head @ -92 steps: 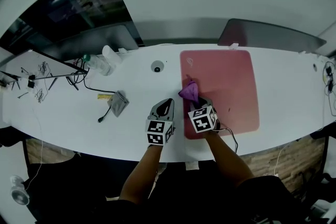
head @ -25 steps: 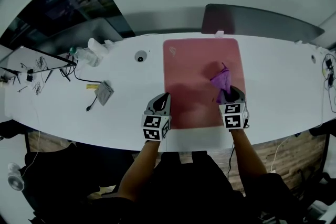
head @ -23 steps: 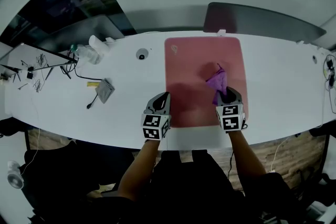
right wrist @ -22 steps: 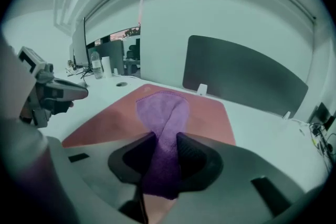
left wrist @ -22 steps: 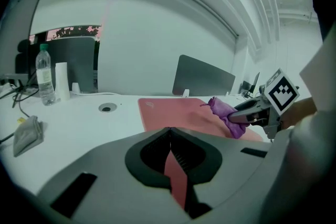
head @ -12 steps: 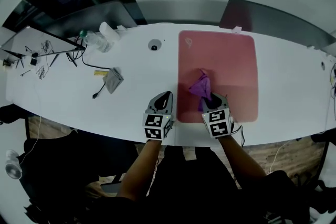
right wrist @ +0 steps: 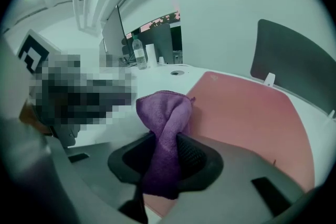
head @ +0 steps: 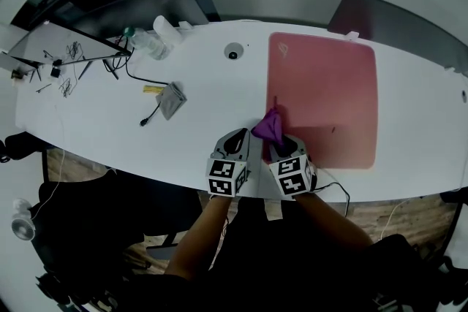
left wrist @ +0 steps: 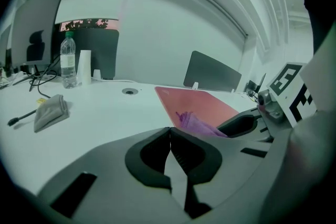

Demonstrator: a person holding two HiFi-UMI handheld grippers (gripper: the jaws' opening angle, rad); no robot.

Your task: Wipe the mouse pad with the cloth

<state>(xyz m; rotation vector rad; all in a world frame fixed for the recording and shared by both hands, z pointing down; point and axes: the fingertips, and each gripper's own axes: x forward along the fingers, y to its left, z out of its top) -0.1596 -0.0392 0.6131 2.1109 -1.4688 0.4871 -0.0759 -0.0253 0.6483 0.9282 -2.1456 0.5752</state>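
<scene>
A pink mouse pad (head: 325,99) lies flat on the white table (head: 95,128). My right gripper (head: 273,144) is shut on a bunched purple cloth (head: 268,126), which rests at the pad's near left corner. In the right gripper view the cloth (right wrist: 164,128) is pinched between the jaws, over the pad (right wrist: 252,118). My left gripper (head: 235,145) sits just left of it on the bare table, jaws shut with nothing between them (left wrist: 169,139). The cloth (left wrist: 197,124) and pad (left wrist: 197,103) also show in the left gripper view.
A grey folded pouch (head: 170,99) with a black cable lies to the left. A water bottle (head: 142,44) and a white cup (head: 164,29) stand at the back left. A round grommet (head: 233,52) is near the pad. A dark divider panel (head: 409,18) stands behind.
My right gripper has dragged the cloth from the pad's right side across to its near left corner. It now lies close beside the left gripper, which stayed in place.
</scene>
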